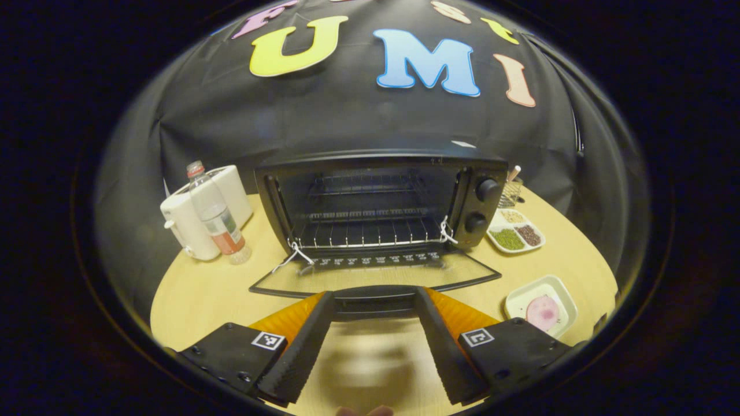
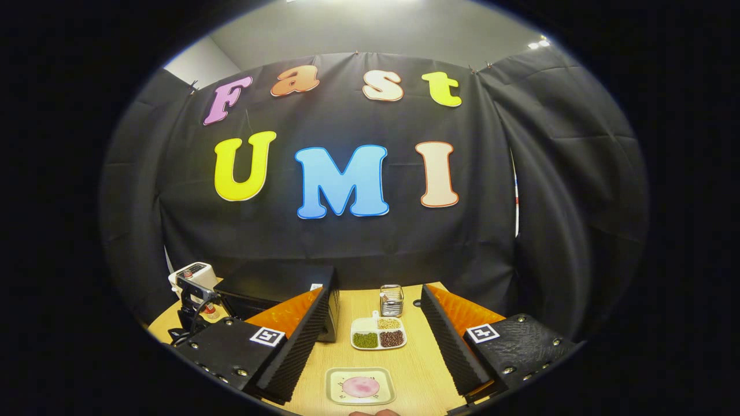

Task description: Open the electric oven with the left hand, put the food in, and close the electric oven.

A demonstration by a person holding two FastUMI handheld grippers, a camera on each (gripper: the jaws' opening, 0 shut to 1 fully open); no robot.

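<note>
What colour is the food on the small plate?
Pink food, clearest in the right gripper view.

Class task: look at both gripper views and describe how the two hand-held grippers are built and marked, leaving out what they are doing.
The left gripper and right gripper look alike: two long wedge-shaped fingers with ribbed inner faces, each on a black block with screws. Each block carries a small square black-and-white tag. In the right gripper view, a camera with a black cable rides on the other gripper.

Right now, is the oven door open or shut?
Open. The oven door lies folded down flat toward the table, and the bare wire rack inside shows.
</note>
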